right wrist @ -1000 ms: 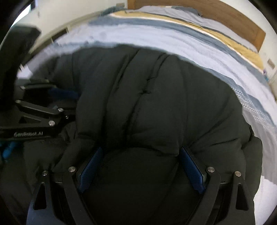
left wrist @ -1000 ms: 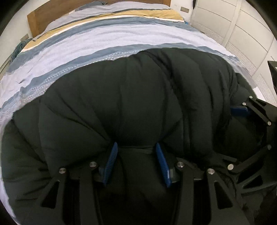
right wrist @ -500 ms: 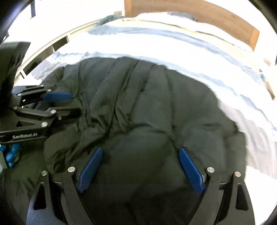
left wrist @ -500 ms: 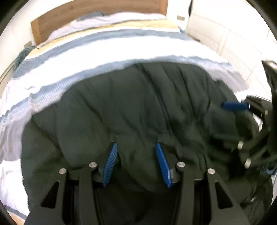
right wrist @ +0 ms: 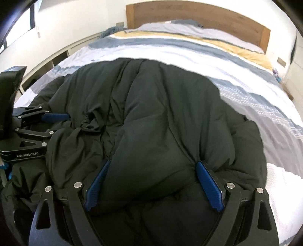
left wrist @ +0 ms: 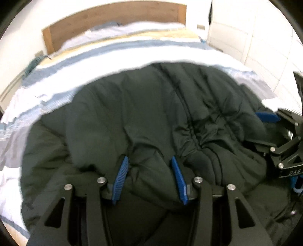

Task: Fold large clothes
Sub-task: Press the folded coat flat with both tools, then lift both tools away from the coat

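Gripping the black puffer jacket (left wrist: 144,117) on the bed (right wrist: 246,79), left gripper (left wrist: 149,177) and right gripper (right wrist: 151,181) have their fingers bunching padding – mid-fold; next, carry the fold across and press flat.

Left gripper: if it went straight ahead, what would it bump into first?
The left gripper already has the puffy dark jacket bunched between its fingers, so it meets more jacket first, probably the striped bed cover after.

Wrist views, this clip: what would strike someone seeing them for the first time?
A bulky black quilted puffer jacket fills the near end of the bed, bunched into deep folds. Both tongs bite into its near edge: the left tongs with blue pads close together, the right tongs spread wider around a thick bulge. Behind lies a blue, white and mustard striped duvet running back to a wooden headboard.
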Available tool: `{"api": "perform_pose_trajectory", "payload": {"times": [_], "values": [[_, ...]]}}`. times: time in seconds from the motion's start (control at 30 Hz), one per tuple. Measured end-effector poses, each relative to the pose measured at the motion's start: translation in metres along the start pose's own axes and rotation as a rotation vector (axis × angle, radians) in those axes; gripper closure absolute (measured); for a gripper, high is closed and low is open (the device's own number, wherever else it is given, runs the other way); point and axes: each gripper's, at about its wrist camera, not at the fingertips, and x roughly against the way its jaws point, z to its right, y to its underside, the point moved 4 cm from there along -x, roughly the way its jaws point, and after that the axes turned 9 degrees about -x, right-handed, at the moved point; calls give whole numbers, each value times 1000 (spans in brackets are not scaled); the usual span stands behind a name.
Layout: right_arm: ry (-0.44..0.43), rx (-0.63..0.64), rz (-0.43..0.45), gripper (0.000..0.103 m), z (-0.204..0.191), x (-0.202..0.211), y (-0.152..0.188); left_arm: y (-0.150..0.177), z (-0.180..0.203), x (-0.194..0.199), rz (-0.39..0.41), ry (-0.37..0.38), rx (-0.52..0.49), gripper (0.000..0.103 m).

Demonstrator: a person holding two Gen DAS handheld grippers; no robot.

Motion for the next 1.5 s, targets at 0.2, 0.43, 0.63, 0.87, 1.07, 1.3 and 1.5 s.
{"api": "perform_pose_trajectory", "payload": {"times": [0.2,0.43,0.63,0.87,1.07,1.3,1.5], "values": [[43,-50,55,14,-5,63,24,24,-5,80,69,-41,72,57],[32,-66,98,14,-28,170,69,88,11,188,97,-91,107,57],[32,-131,104,14,-42,226,129,131,27,257,130,-185,103,50],[76,-210,100,12,-29,269,184,168,39,313,178,-230,86,46],[119,-289,107,10,-11,298,224,192,48,341,202,-238,83,42],[164,-379,94,9,12,307,259,219,42,349,183,-257,115,40],[199,-440,76,7,36,309,280,237,37,343,143,-284,123,38]]}}
